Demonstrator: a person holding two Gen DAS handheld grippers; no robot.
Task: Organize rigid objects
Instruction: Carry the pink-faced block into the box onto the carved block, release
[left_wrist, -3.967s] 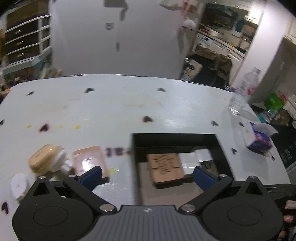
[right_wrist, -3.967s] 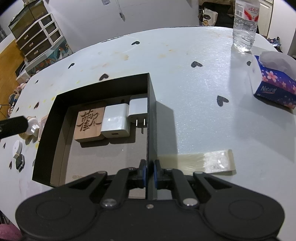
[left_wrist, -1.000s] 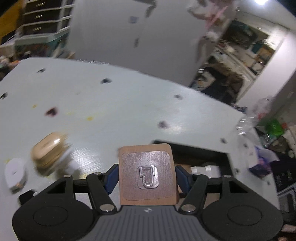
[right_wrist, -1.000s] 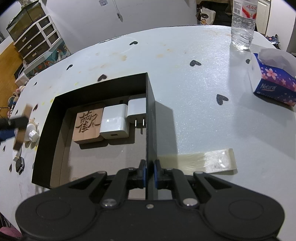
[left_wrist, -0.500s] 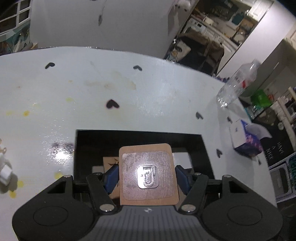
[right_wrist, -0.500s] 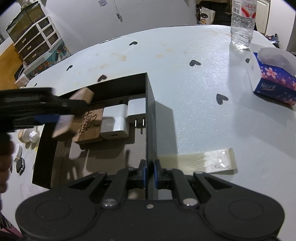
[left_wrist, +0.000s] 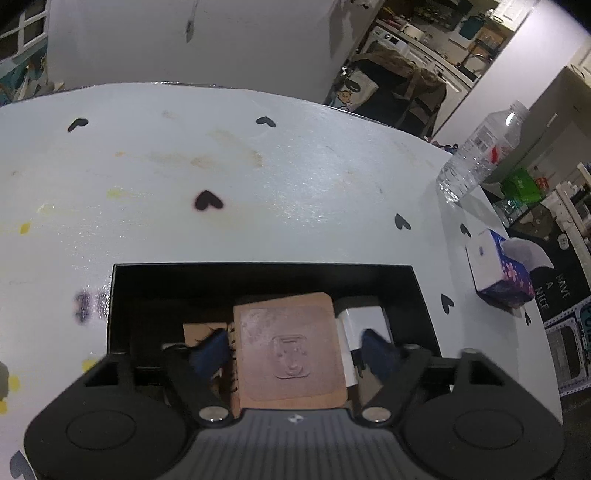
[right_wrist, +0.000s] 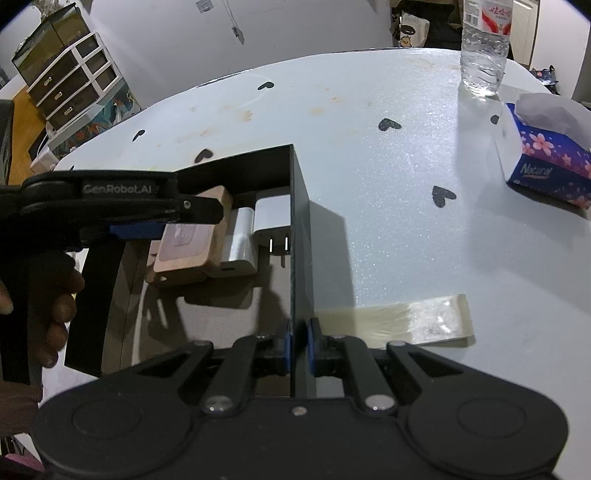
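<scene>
While the right gripper (right_wrist: 298, 345) stands clamped on the near end of the right wall of the black open-topped rectangular box (right_wrist: 300, 221), the left gripper (left_wrist: 293, 350) reaches into that box from its left side.

Item in hand: square brown wooden tile with rounded corners and a clear hook plate on its upper face (left_wrist: 290, 352). It lies between the left fingers (left_wrist: 210, 350), which look spread slightly wider than the tile; whether they grip it I cannot tell. It sits tilted atop a second wooden tile (right_wrist: 173, 275) on the box floor.

Already in the box: two white wall chargers (right_wrist: 271, 218), side by side between the tiles and the right wall.

Outside the box, on the heart-printed white table (right_wrist: 388, 177): clear plastic water bottle (right_wrist: 484, 48) and blue floral tissue box (right_wrist: 550, 162), well to the right.

Step judged: placing the tile. Next move likely calls for opening fully and lifting clear without dragging the tile along.
</scene>
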